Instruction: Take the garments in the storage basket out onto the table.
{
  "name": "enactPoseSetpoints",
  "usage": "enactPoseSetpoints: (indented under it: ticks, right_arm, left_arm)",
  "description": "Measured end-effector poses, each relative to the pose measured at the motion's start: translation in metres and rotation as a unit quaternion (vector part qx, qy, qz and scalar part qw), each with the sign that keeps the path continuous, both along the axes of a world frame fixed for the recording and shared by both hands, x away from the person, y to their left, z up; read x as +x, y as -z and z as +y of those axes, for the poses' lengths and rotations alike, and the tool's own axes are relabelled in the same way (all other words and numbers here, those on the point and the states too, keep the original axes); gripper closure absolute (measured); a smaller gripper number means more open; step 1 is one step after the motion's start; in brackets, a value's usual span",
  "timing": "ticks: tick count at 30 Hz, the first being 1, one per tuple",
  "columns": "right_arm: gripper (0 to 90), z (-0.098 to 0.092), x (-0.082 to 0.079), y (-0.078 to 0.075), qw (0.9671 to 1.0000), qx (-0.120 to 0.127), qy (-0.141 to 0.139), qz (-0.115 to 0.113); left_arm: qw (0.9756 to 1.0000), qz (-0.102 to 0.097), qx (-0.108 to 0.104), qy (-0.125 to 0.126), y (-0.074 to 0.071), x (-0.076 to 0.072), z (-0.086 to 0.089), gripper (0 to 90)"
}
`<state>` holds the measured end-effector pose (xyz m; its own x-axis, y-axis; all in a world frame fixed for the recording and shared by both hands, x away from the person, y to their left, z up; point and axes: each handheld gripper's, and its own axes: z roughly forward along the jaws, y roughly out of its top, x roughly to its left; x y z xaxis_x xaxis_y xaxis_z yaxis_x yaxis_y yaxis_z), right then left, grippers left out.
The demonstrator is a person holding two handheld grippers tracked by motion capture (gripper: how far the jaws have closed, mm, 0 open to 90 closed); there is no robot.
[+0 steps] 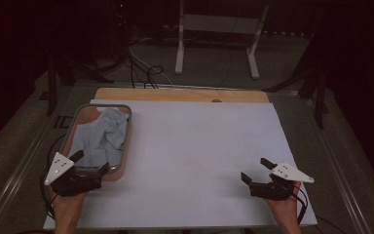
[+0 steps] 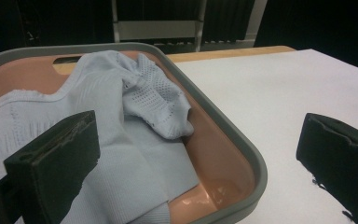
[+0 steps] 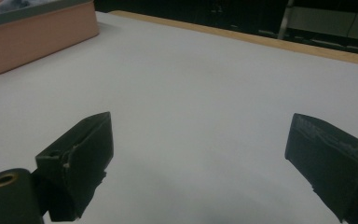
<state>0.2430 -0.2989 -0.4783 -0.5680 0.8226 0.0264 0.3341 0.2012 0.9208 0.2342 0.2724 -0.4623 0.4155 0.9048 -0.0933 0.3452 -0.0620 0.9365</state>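
Observation:
A pale blue knitted garment (image 1: 101,135) lies crumpled in a pink tray with a grey rim (image 1: 127,141) at the table's left side. My left gripper (image 1: 91,163) stands open at the tray's near end, one jaw over the garment (image 2: 121,135) and the other outside the tray rim (image 2: 242,149). Nothing is gripped between them. My right gripper (image 1: 256,170) is open low over the bare white sheet (image 1: 199,161) at the near right, jaws wide apart and empty. The tray's pink wall (image 3: 32,37) appears far off to its left.
A wooden table edge (image 1: 180,94) runs along the far side of the white sheet. Beyond it stand a white metal frame (image 1: 216,34) and cables (image 1: 146,73) on the floor. Dark surroundings flank the table.

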Motion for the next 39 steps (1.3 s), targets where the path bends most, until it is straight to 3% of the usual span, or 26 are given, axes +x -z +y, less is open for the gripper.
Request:
enactPoseSetpoints:
  ticks: [12,15,21,31,39]
  right_arm:
    - [7.8,0.002,0.000,0.001,1.0000,-0.004,0.003,-0.001]
    - [7.8,0.003,0.000,0.001,0.9999,-0.012,0.002,-0.003]
    - [7.8,0.005,0.000,0.003,0.9999,-0.016,-0.004,-0.004]
    - [7.8,0.006,0.002,0.006,0.9998,-0.020,-0.003,0.006]
    - [7.8,0.004,0.003,0.006,0.9998,-0.019,0.005,0.005]
  left_arm:
    - [0.9999,-0.014,0.007,0.004,-0.002,0.000,-0.003,0.3]
    - [0.9998,-0.017,0.000,0.006,-0.006,0.002,-0.004,0.3]
    - [0.9999,0.004,-0.004,0.010,-0.015,0.007,-0.007,0.3]
    - [0.9999,0.008,-0.010,-0.001,-0.022,0.013,-0.004,0.3]
    - [0.9999,0.015,0.007,-0.004,-0.026,0.020,-0.005,0.3]
